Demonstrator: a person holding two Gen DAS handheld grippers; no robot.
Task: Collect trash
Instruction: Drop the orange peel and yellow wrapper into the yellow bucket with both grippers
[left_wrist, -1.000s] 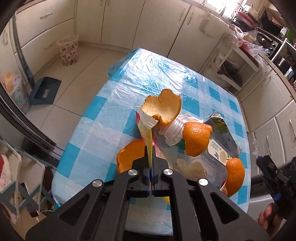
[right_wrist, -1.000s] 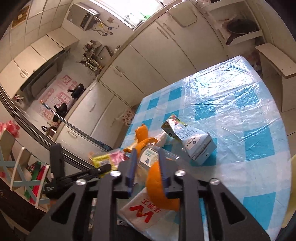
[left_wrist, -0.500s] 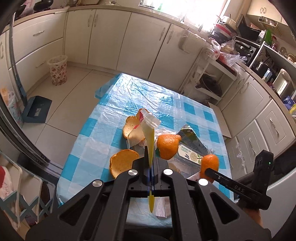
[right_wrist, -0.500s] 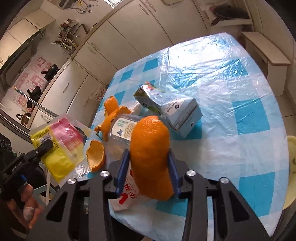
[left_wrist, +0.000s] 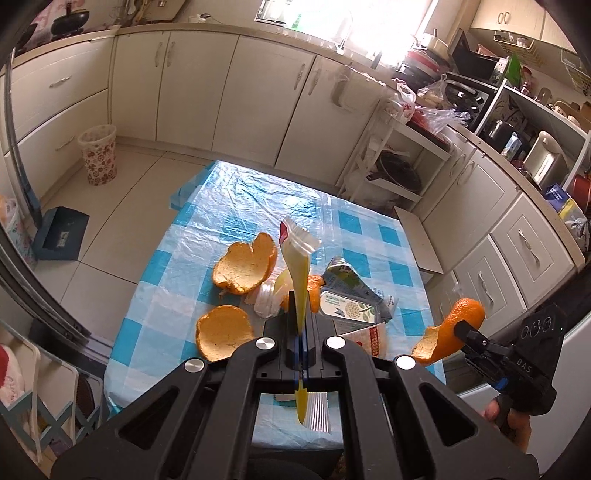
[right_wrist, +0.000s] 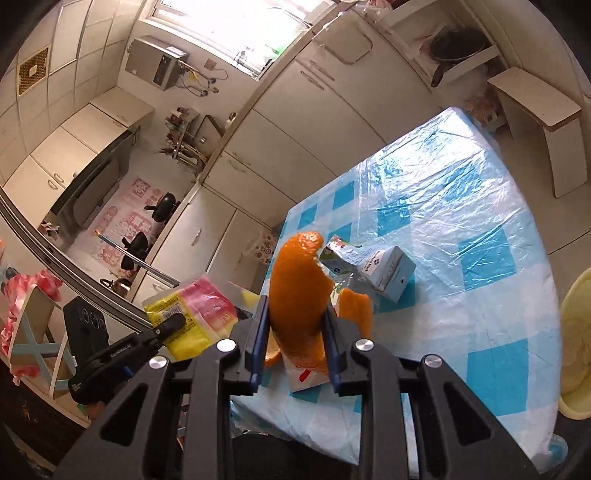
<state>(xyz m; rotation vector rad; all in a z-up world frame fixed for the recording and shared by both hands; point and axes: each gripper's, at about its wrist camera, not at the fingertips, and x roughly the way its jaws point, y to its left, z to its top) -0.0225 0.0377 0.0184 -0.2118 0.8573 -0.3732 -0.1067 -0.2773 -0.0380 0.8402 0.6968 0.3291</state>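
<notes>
Holding trash in both hands, the person has each gripper clear above the worktop (left_wrist: 236, 192). The left gripper (left_wrist: 301, 325) is clenched on a yellow wrapper (left_wrist: 297, 269), pinched edge-on so that its sealed top stands above the jaws and its tail hangs below them. The right gripper (right_wrist: 293, 332) grasps an orange peel (right_wrist: 295, 291), a curved strip standing up between the pads; its jaws have all but finished closing on it.

More trash lies on the worktop: two peel cups (left_wrist: 245, 267), a crushed carton (right_wrist: 373, 266), a clear pack (left_wrist: 349, 308) beside it and a red-printed bag (left_wrist: 369, 336) near the front edge. A patterned bin (left_wrist: 98, 153) stands on the floor, well apart from the worktop, and is probably where this goes.

The main risks lie in the carry. The peel is stiff yet brittle and curved, so the pads touch it on little area; a hard squeeze could crack it, a light one could let it swivel and drop. The wrapper is thin and slick, and could slide out of the jaws if swung. Moving both hands together toward one narrow bin mouth might also make the grippers collide, or send a piece onto the floor.
</notes>
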